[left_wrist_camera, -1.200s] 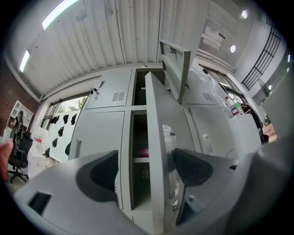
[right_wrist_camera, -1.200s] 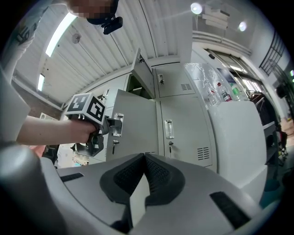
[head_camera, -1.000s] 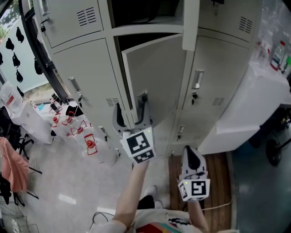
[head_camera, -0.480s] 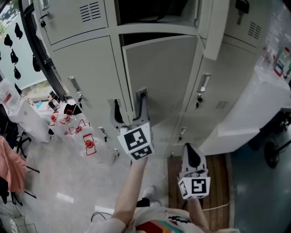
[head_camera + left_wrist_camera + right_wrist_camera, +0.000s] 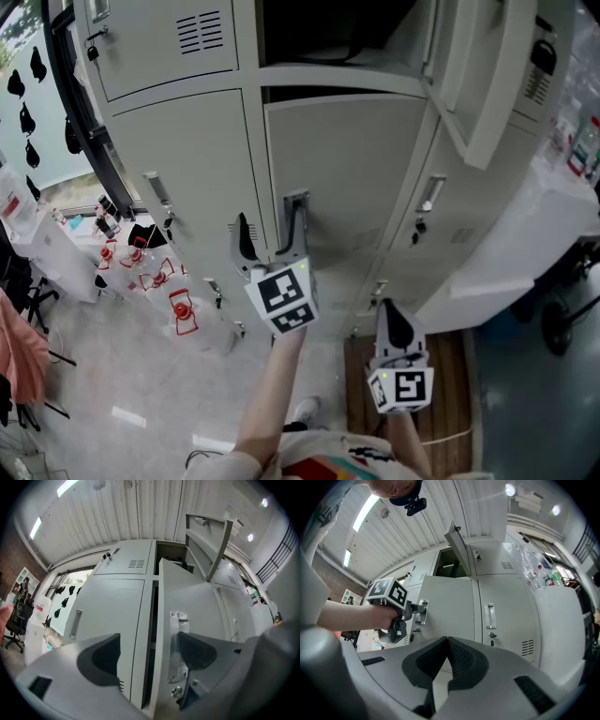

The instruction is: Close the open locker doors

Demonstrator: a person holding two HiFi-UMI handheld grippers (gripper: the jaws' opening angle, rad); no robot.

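Middle locker door [image 5: 347, 169]: pale grey steel with a plain face. A metal handle plate [image 5: 294, 208] sits near its left free edge, with a small lock under the plate. It is nearly shut but not latched. The left gripper view shows a thin dark gap [image 5: 152, 639] running along that free edge, with the door standing slightly proud of the frame.

Left tongs [image 5: 270, 230]: released, jaws wide apart and straddling the door's free edge. One jaw is over the door face right at the handle plate. The other is in front of the closed neighbouring door [image 5: 187, 169], just left of the middle door. I can't confirm firm contact with the plate.

Right tongs [image 5: 394, 323]: clenched, with nothing between the jaws. They are held low, below and right of the middle door and well apart from it, pointing at the locker fronts.

Upper locker door [image 5: 487, 84]: same grey, with vent slots and a lock. It is swung wide open, above and right of the middle door. Its compartment [image 5: 328, 28] is directly above the middle door, exposed and dark inside.

The closed door [image 5: 441, 234] right of the middle door is flush with the frame.

A white tabletop [image 5: 553, 216] is far right of the middle door, with bottles [image 5: 583, 131] on it. Small red-and-clear items [image 5: 178, 305] are on the floor below-left of the door, too small to identify.
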